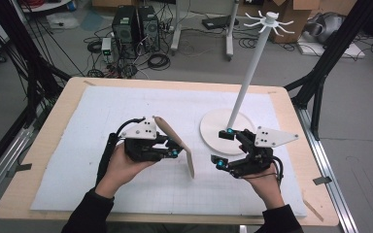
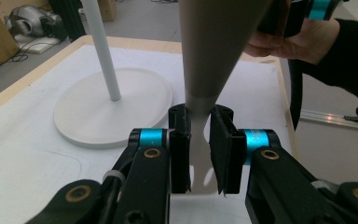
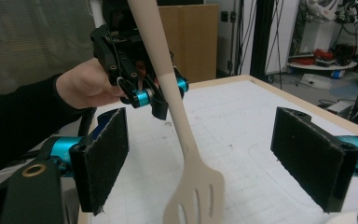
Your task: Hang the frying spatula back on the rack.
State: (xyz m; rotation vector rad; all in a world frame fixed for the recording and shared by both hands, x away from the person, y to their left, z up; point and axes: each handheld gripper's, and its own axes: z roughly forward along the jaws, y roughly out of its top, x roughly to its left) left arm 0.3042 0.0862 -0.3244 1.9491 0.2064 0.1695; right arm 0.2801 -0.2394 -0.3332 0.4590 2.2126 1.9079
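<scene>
Your left tool (image 1: 176,153) sits left of centre over the worktop (image 1: 68,104), spatula (image 1: 177,144) between its jaws, slotted end toward you. Your right tool (image 1: 222,148) lies to its right, over the near rim of the stand (image 1: 213,127) base. Floor clutter lies beyond the far edge.

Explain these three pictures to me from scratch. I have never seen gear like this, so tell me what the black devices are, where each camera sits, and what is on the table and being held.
No robot here: a person holds a hand-operated two-jaw clamp in each hand. The high view looks down from above the table; the other two cameras ride on the clamps, looking along their jaws. The left gripper is shut on a beige slotted spatula, pinching its handle, with the slotted blade hanging down over the white mat. The right gripper is open, its jaws spread wide either side of the blade in its own view. On the mat stands a white stand: a round base, a tall pole and a ring of hooks on top.
</scene>
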